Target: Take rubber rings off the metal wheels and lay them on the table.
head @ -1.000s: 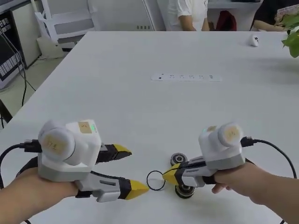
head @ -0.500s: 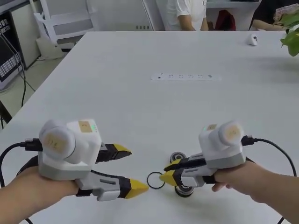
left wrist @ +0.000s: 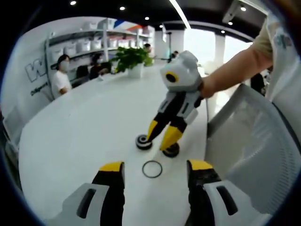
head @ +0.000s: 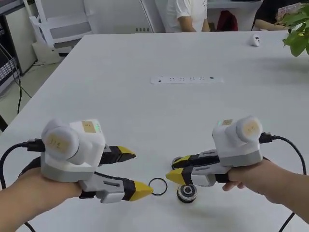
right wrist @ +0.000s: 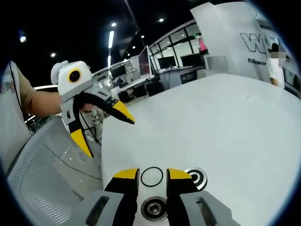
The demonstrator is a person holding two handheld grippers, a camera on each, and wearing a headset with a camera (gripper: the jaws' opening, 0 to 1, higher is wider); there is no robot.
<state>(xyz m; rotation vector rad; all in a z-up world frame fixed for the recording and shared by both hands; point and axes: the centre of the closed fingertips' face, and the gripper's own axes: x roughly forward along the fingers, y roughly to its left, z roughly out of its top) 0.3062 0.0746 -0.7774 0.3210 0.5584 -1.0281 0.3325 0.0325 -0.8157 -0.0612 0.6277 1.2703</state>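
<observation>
White table [head: 145,106]; power strip [head: 187,79] at 12 o'clock. Ring [head: 158,186] lies flat on the table at 9 o'clock of the near wheel [head: 186,192], not touching it. Second wheel [left wrist: 143,141] sits near the first. Left gripper [head: 134,172]: jaws wide, empty, lower tip beside ring. Right gripper [head: 174,169]: jaws narrow, empty, over near wheel.

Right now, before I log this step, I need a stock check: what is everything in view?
ring: one, black, flat on the table between the tips of both tongs
wheels: two, dark metal, beneath the right tongs
power strip: one, white, mid-table
plant: one, green, far right
table: one, white
person: one, white shirt, beyond the far edge
left tongs: yellow tips, open, empty
right tongs: yellow tips, open, empty
hands: two, one per tongs
</observation>
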